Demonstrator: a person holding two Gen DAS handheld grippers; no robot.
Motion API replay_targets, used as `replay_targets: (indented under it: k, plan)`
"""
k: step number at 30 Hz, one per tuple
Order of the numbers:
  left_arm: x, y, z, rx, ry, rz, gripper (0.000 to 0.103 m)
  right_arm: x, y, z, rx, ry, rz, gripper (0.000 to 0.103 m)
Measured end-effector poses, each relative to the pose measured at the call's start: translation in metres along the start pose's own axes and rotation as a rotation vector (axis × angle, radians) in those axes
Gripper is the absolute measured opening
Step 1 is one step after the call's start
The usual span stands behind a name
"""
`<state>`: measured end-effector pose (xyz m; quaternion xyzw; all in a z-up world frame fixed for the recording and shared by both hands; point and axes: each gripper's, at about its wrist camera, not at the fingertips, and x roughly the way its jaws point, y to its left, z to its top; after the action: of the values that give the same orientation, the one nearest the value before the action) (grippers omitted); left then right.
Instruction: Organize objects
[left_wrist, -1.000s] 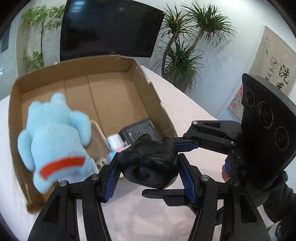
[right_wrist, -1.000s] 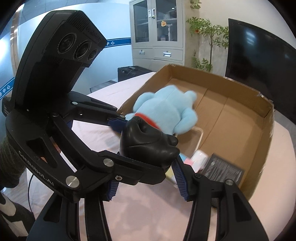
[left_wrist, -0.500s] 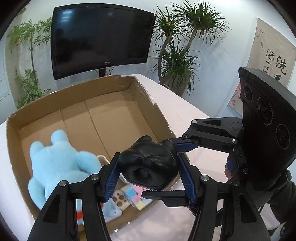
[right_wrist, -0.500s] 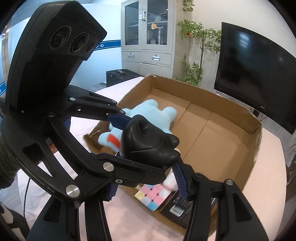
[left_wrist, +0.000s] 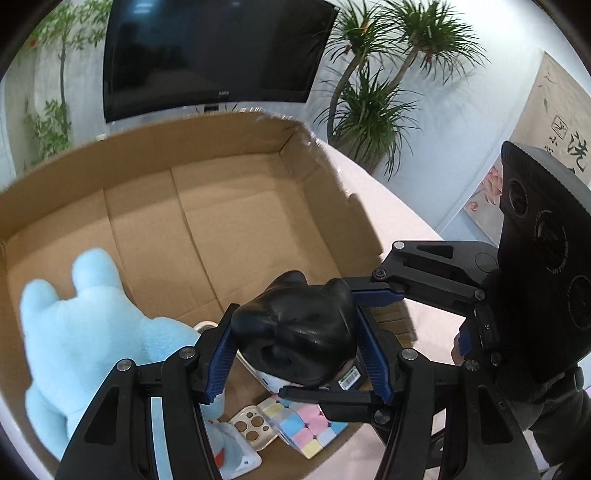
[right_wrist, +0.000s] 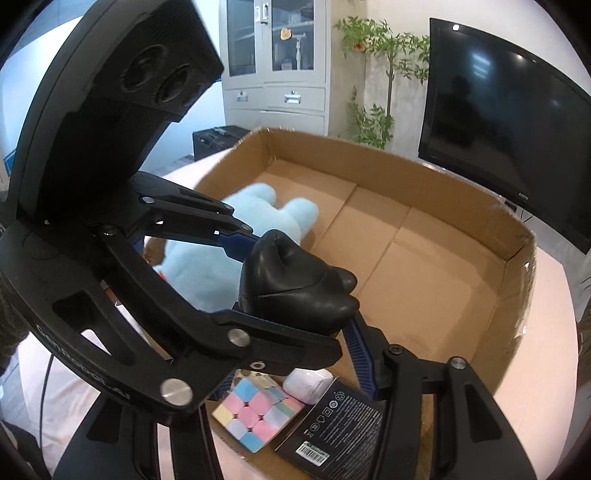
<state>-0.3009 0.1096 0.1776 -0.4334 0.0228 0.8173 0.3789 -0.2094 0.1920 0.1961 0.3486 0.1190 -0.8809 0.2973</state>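
A glossy black bear-shaped figure (left_wrist: 295, 332) hangs above the near edge of an open cardboard box (left_wrist: 221, 122). My left gripper (left_wrist: 295, 352) is shut on it, blue pads (left_wrist: 221, 354) pressing its two sides. My right gripper (right_wrist: 295, 325) grips the same figure (right_wrist: 295, 284) crosswise, and its body (left_wrist: 535, 266) shows at the right of the left wrist view. In the box lie a light blue plush (left_wrist: 85, 325), a pastel puzzle cube (right_wrist: 255, 413), a black packet (right_wrist: 332, 424), a small white case (right_wrist: 308, 384) and a beige phone case (left_wrist: 251, 428).
The box stands on a pale pink tabletop (left_wrist: 391, 206). A large dark screen (left_wrist: 210, 48) and potted palms (left_wrist: 380, 85) stand behind it, and a white cabinet (right_wrist: 273, 66) is at the far left in the right wrist view. The box's far half (right_wrist: 424, 258) is bare cardboard.
Both grippers, still holding the black figure, have moved forward over the box's near edge. The blue plush, earlier blurred and higher, now lies in the box's left part. The cube has come into view.
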Motion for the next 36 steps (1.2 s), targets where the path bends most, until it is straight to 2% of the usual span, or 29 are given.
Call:
replay_targets:
  k: [4, 8, 10, 11, 13, 16, 18, 21, 25, 27, 31, 36]
  plan:
    - [0.017, 0.011, -0.005, -0.022, 0.011, -0.006, 0.059, 0.013, -0.006, -0.005, 0.002, 0.022, 0.002, 0.050]
    - [0.030, 0.018, -0.011, -0.040, 0.018, 0.019, 0.064, 0.023, -0.008, -0.012, 0.007, 0.046, -0.011, 0.050]
    - [0.035, 0.019, -0.011, -0.032, 0.018, 0.059, 0.071, 0.025, -0.005, -0.015, -0.002, 0.056, -0.022, 0.050]
    - [0.034, 0.019, -0.012, -0.027, 0.008, 0.076, 0.072, 0.027, -0.004, -0.017, -0.003, 0.059, -0.022, 0.051]
    - [0.029, 0.020, -0.013, -0.039, -0.032, 0.103, 0.082, 0.024, -0.003, -0.021, -0.012, 0.051, -0.056, 0.052]
    - [0.014, 0.024, -0.016, -0.078, -0.091, 0.132, 0.095, 0.016, -0.004, -0.023, 0.006, 0.033, -0.085, 0.062]
    - [0.001, 0.023, -0.021, -0.091, -0.139, 0.181, 0.098, 0.007, -0.003, -0.027, 0.018, 0.019, -0.136, 0.072]
    - [-0.018, 0.015, -0.033, -0.096, -0.192, 0.251, 0.101, -0.008, 0.000, -0.032, 0.034, 0.005, -0.203, 0.078]
    - [-0.042, 0.002, -0.063, -0.095, -0.254, 0.367, 0.102, -0.021, 0.009, -0.045, 0.073, 0.006, -0.291, 0.079]
    - [-0.052, -0.003, -0.084, -0.110, -0.273, 0.415, 0.102, -0.027, 0.014, -0.057, 0.131, 0.001, -0.333, 0.079]
    - [-0.056, -0.002, -0.133, -0.210, -0.278, 0.430, 0.103, -0.039, 0.024, -0.078, 0.242, -0.016, -0.369, 0.080]
    - [-0.041, 0.009, -0.188, -0.307, -0.229, 0.490, 0.102, -0.051, 0.037, -0.115, 0.335, -0.030, -0.412, 0.083]
